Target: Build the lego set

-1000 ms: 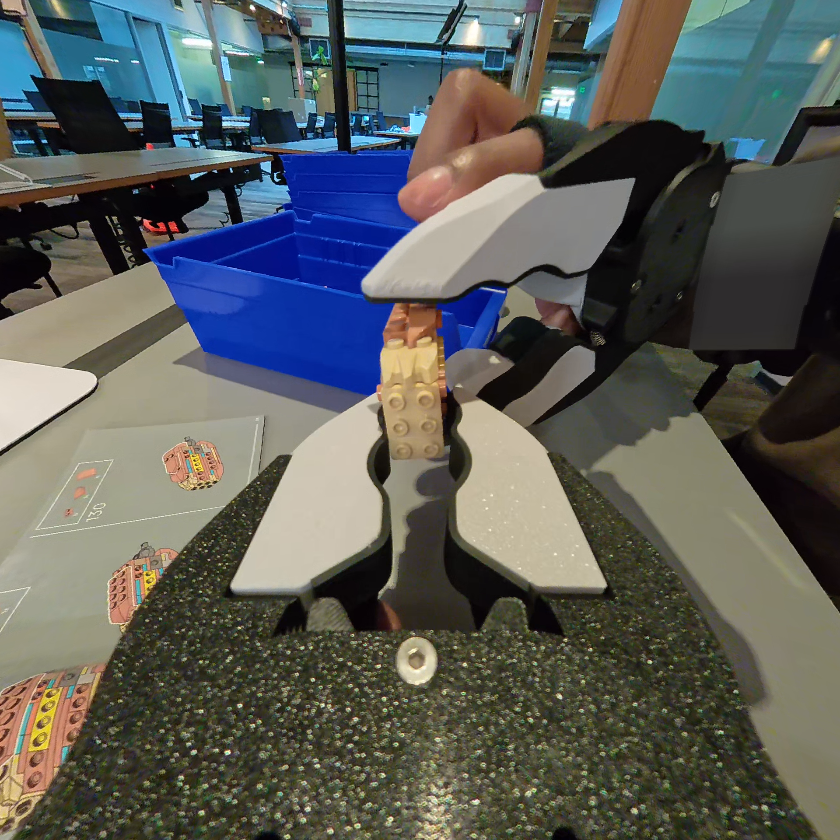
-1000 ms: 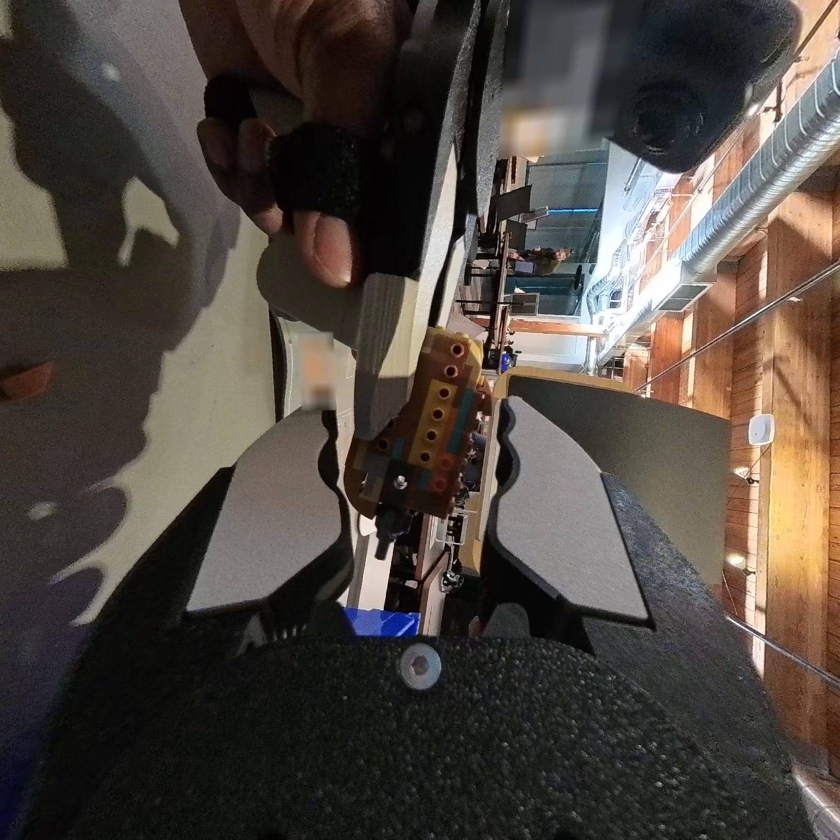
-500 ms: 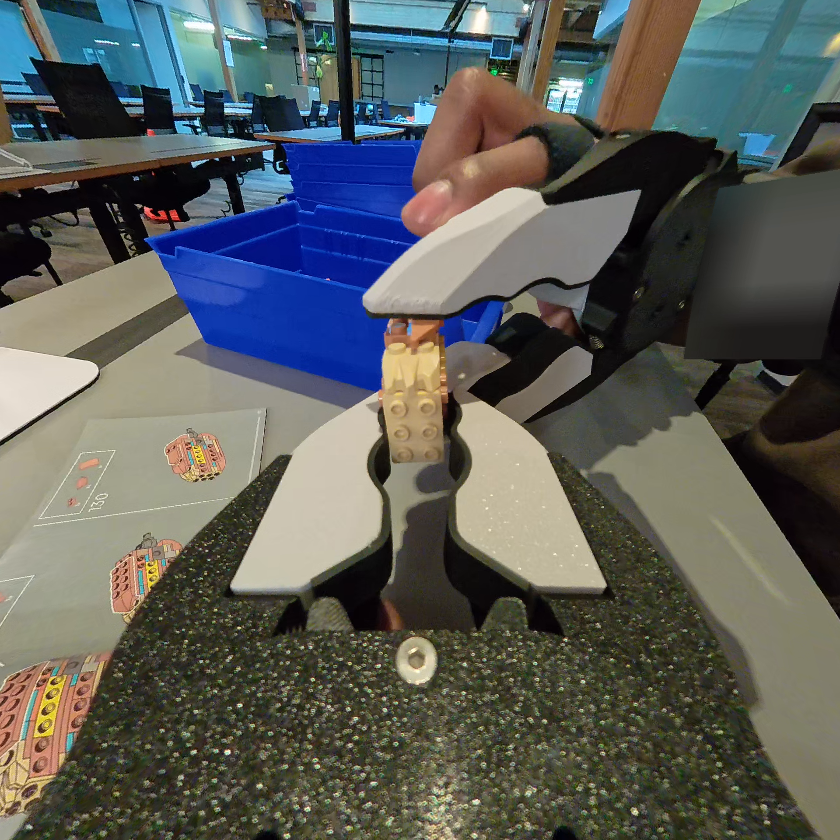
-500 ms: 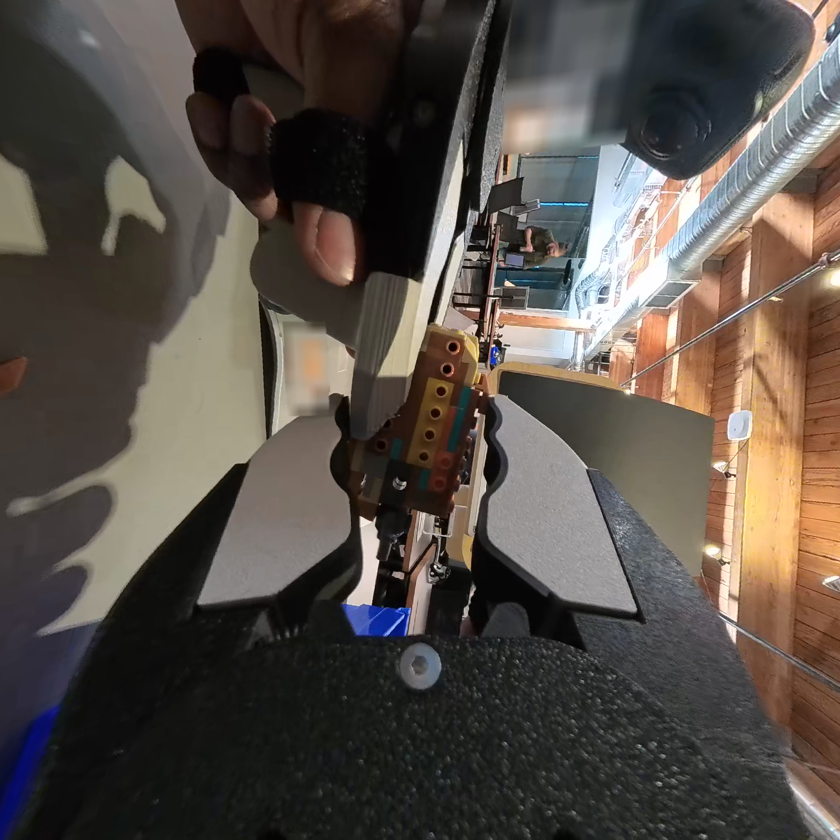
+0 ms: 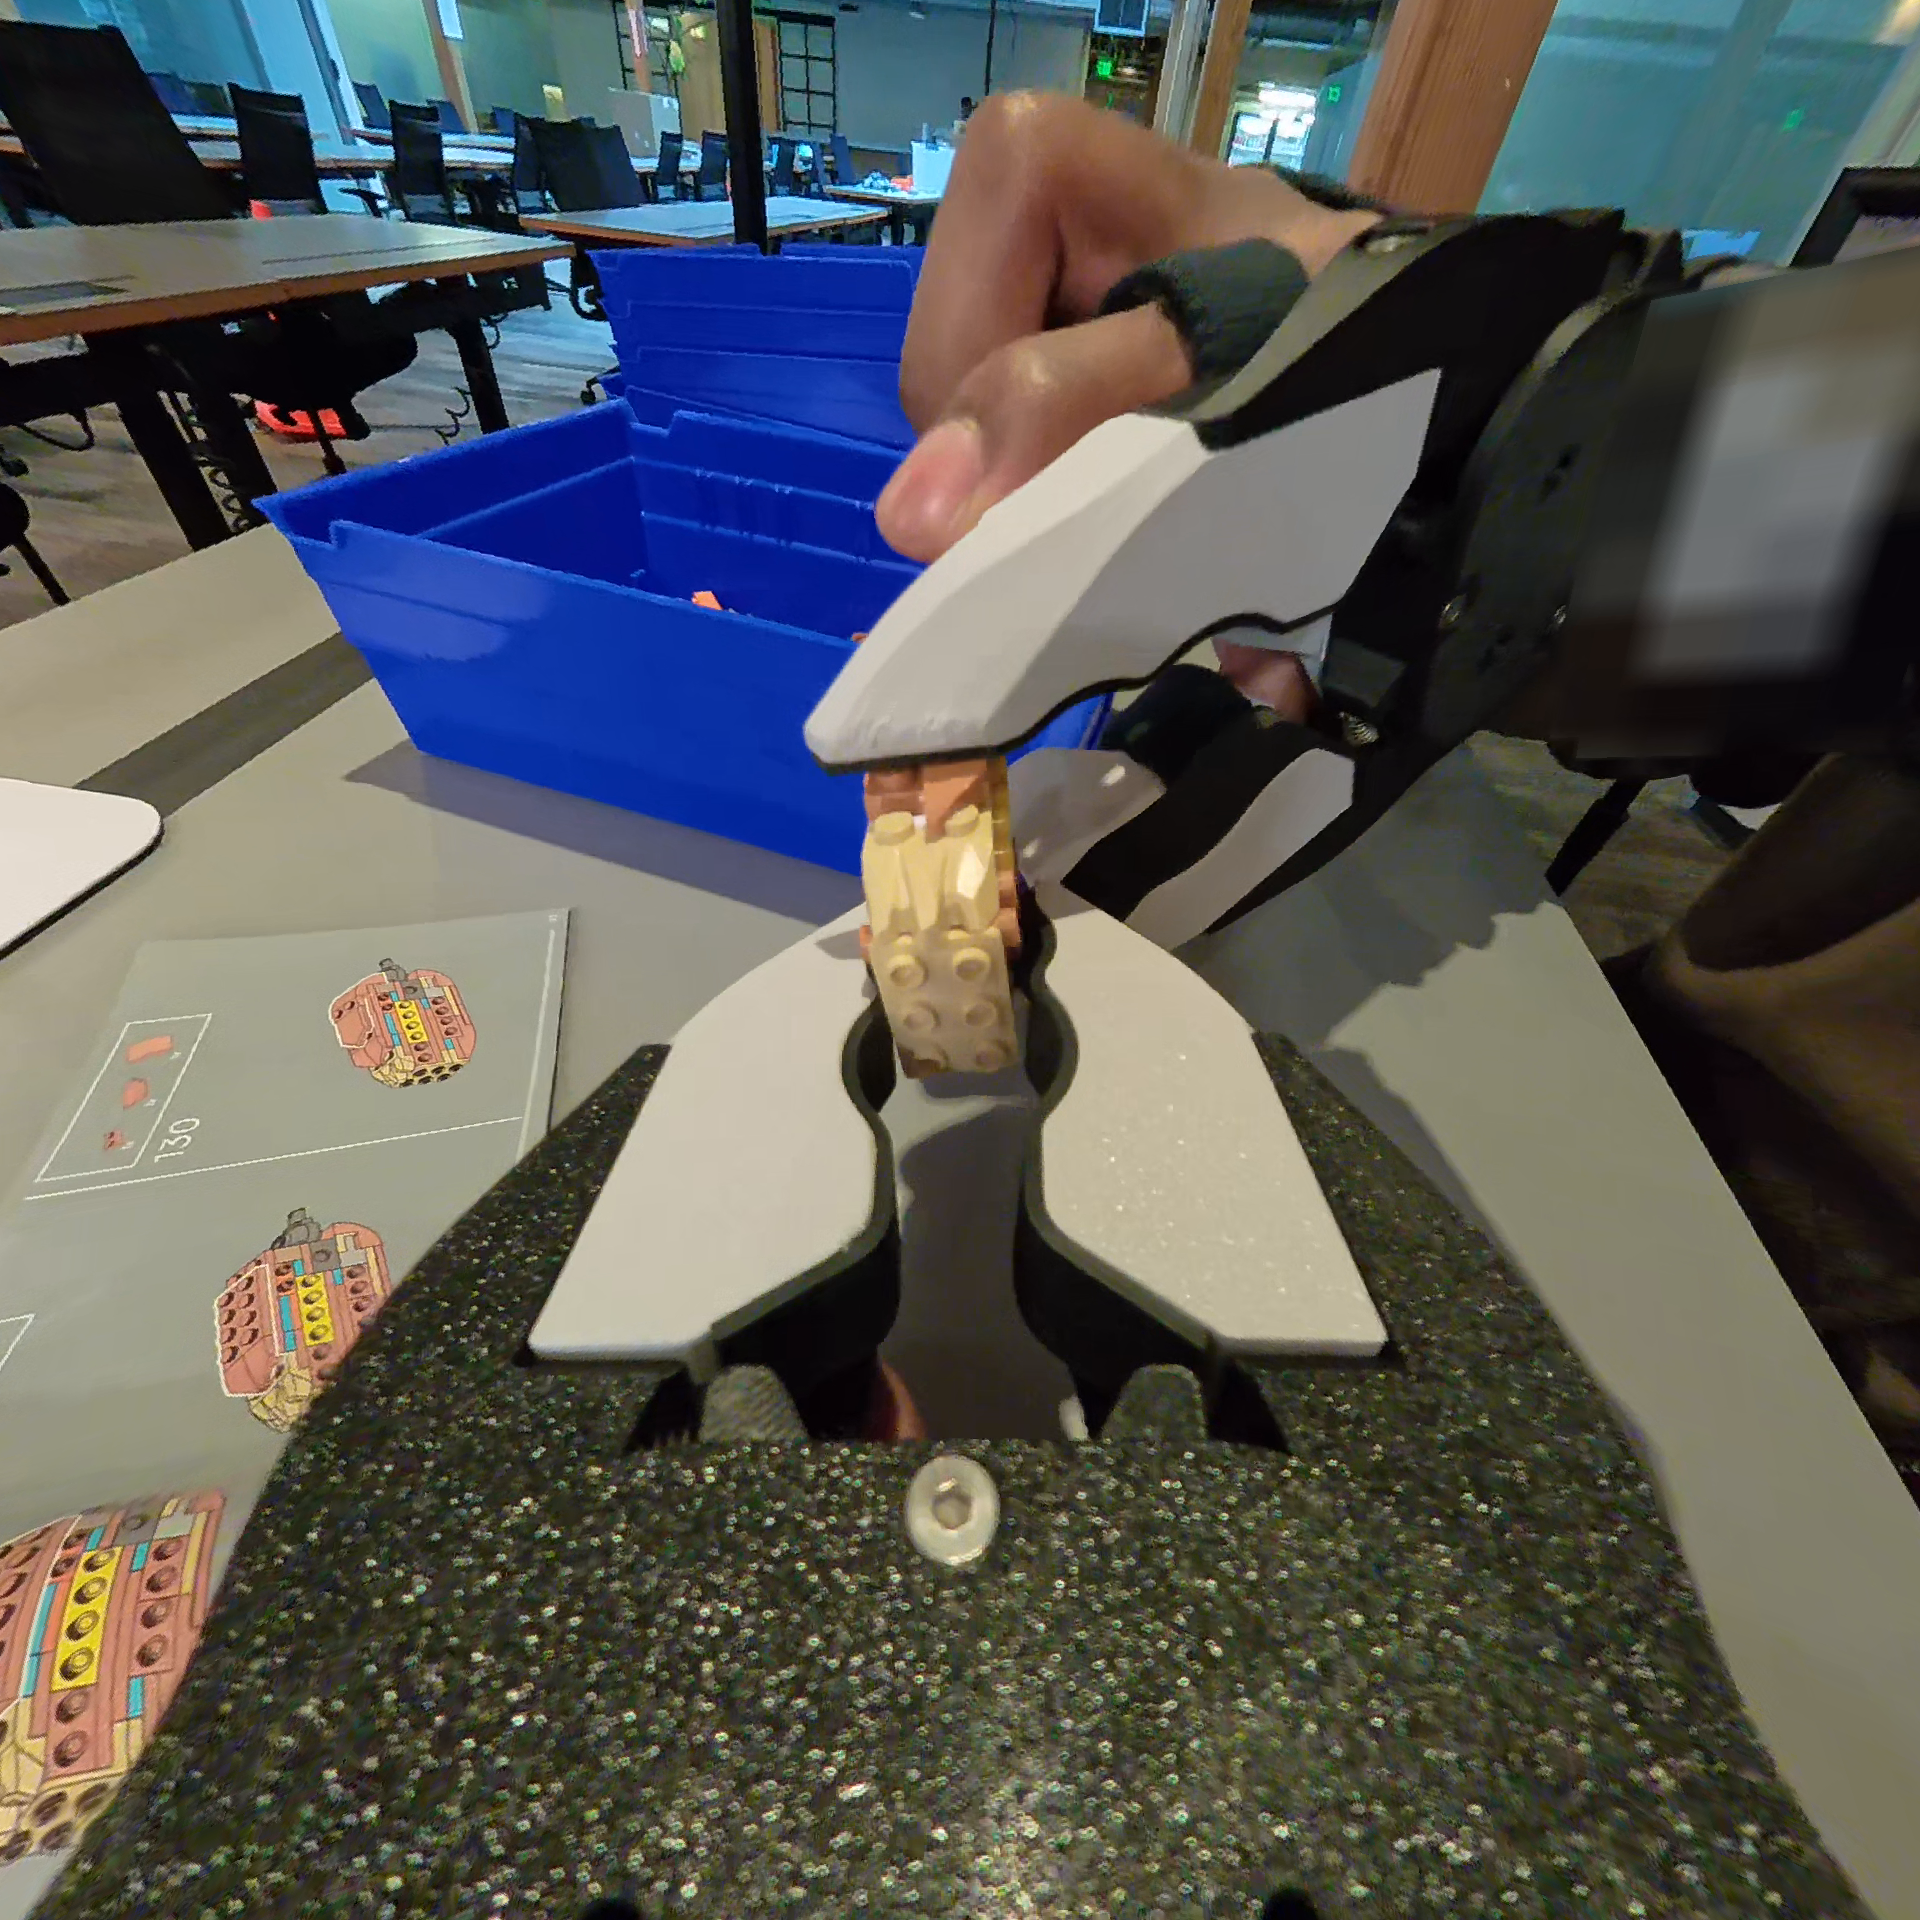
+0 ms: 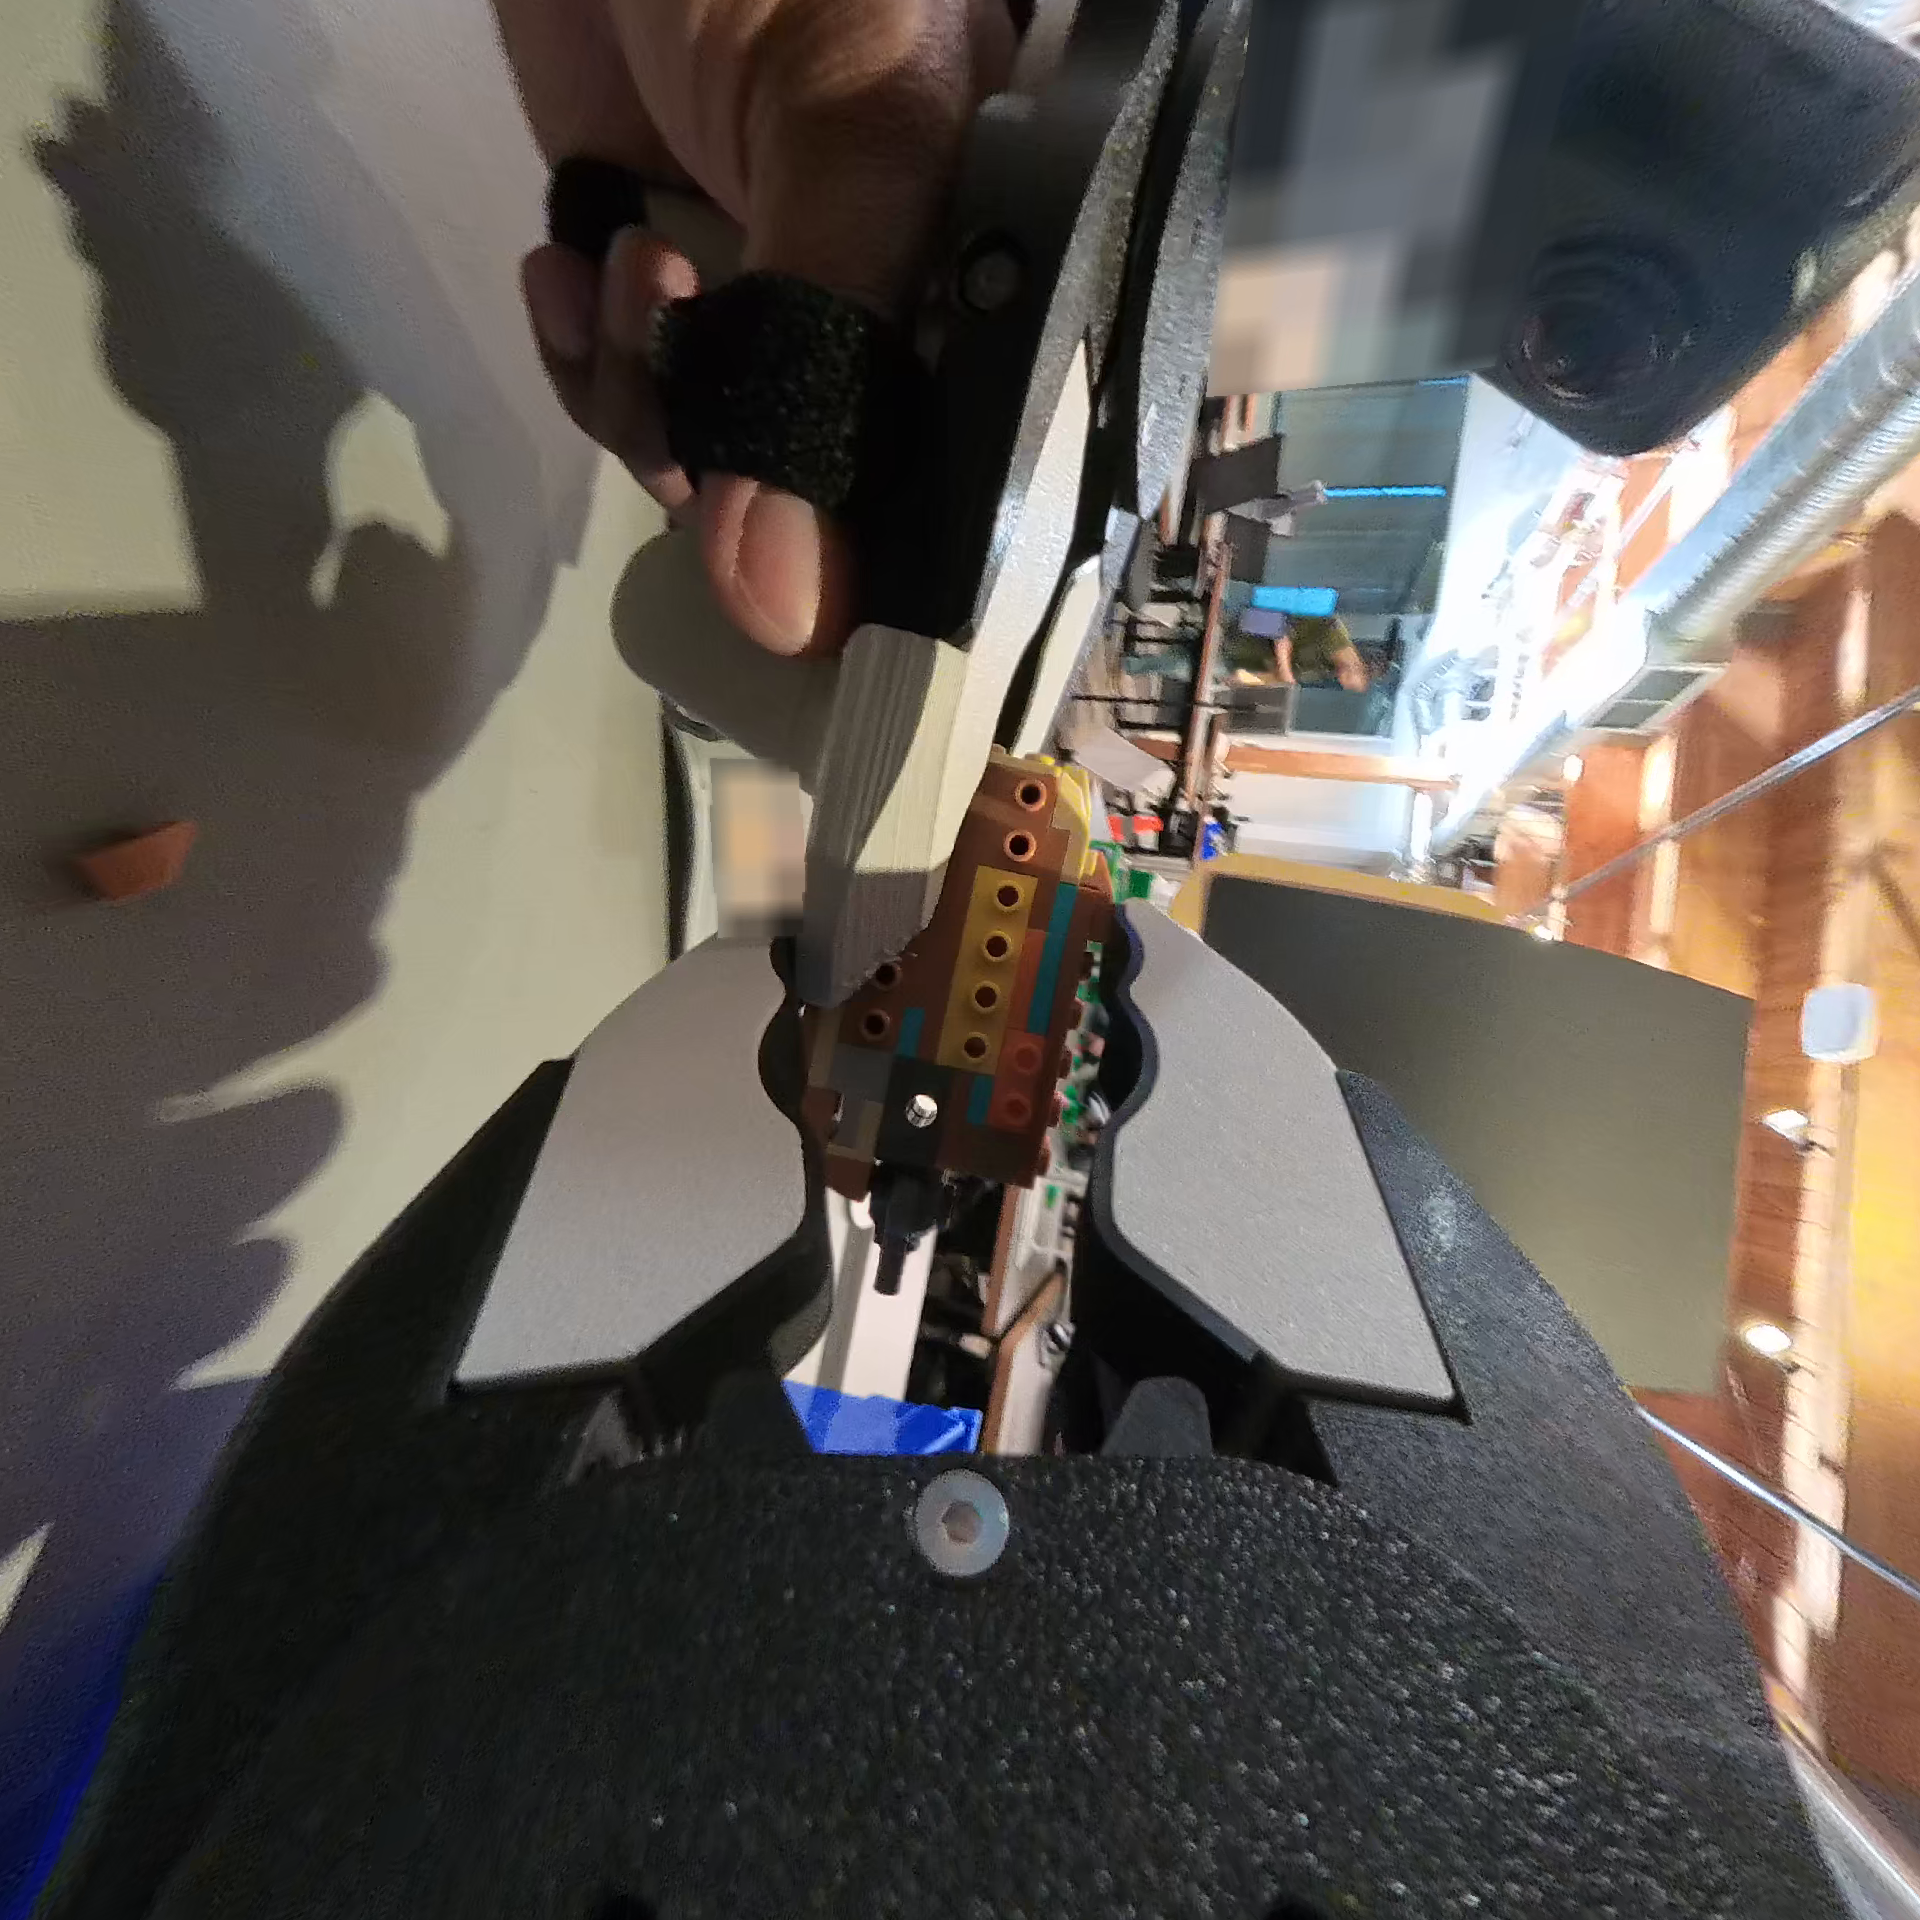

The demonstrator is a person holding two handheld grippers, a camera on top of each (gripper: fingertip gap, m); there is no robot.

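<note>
Left wrist view: the left gripper (image 5: 951,1023) is seen closed on the lego model (image 5: 943,935), its two grey fingers pinching the tan, studded lower end. The model is held upright, above the grey table (image 5: 1455,1039). The right gripper (image 5: 935,821) is seen entering from the right, turned on its side; its upper finger is pressed onto the brown top of the model, while the lower finger lies behind and below. Whether that lower finger touches the model cannot be told from here. A blue bin (image 5: 582,634) is noted behind the model, with small orange pieces inside. An instruction booklet (image 5: 301,1122) is laid flat on the table at left.

Right wrist view: the scene is shown rotated. The lego model (image 6: 977,987) is found between the right gripper's (image 6: 956,1029) own fingers, brown with a yellow studded strip and teal accents. The left finger appears against it; a narrow gap is visible at the right finger, so a firm grip cannot be confirmed. A finger of the left gripper (image 6: 883,821) is seen laid across the model's upper left. A loose orange-brown piece (image 6: 135,857) rests on the table at far left.
</note>
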